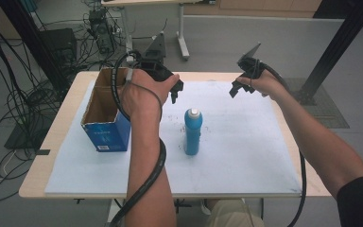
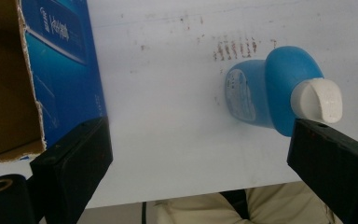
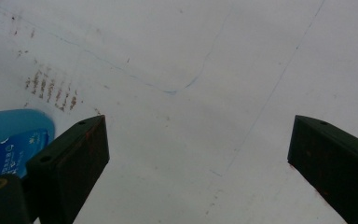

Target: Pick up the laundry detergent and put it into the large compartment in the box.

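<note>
Blue plastic bottle with a white cap (image 1: 193, 131) stands upright near the middle of the white sheet on the wooden table (image 1: 246, 137), just to the right of the open blue cardboard box (image 1: 105, 113), with a gap between them. It looks like the job is to pick the bottle up, and maybe put it in the box. The left gripper (image 1: 174, 91) hangs above and a little behind the bottle, and its two black jaws are wide apart with nothing between them. In the left gripper view the bottle (image 2: 270, 91) sits close to the right jaw, not in the middle. So a good way to do this step is to slide the gripper a bit sideways until the bottle is right between the jaws, then come down slowly and squeeze the thick blue part, not the small cap. A fast bump could knock the tall bottle over. The right gripper (image 1: 239, 88) is held up well away on the right, jaws also wide apart and empty, and it should keep out of the way. Count them: one bottle, one cap, one box, one white sheet, two grippers, and two hands holding them.
</note>
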A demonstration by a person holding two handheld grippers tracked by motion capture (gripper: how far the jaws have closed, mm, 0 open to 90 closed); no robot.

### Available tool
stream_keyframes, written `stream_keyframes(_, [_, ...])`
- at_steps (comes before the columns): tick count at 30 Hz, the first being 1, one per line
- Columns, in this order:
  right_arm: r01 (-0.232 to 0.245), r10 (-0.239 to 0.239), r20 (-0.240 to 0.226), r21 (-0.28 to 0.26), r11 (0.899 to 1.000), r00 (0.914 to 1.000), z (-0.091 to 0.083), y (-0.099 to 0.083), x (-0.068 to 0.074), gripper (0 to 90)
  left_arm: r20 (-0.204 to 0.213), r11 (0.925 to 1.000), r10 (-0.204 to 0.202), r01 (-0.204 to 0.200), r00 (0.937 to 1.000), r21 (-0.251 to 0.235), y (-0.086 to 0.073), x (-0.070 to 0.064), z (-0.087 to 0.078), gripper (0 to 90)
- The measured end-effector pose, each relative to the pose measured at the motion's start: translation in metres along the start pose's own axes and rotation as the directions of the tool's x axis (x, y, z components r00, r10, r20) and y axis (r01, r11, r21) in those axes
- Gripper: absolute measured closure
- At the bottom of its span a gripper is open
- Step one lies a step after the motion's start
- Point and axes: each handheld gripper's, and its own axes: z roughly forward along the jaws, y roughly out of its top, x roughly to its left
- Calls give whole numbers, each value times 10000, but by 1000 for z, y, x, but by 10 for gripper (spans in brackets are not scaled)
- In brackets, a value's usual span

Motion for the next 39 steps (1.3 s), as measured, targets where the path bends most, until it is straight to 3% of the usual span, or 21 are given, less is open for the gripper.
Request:
stream_keyframes(21, [-31,31,-28,2,10000,10000,-2,0,-1,52,92,9999,80,-79,9999,-69,0,-5,-1,69])
stream_keyframes(39, [-9,9,-38,-89,10000,10000,-7,-2,0,52,226,9988,484,-484,9986,-8,4,-25,1,69])
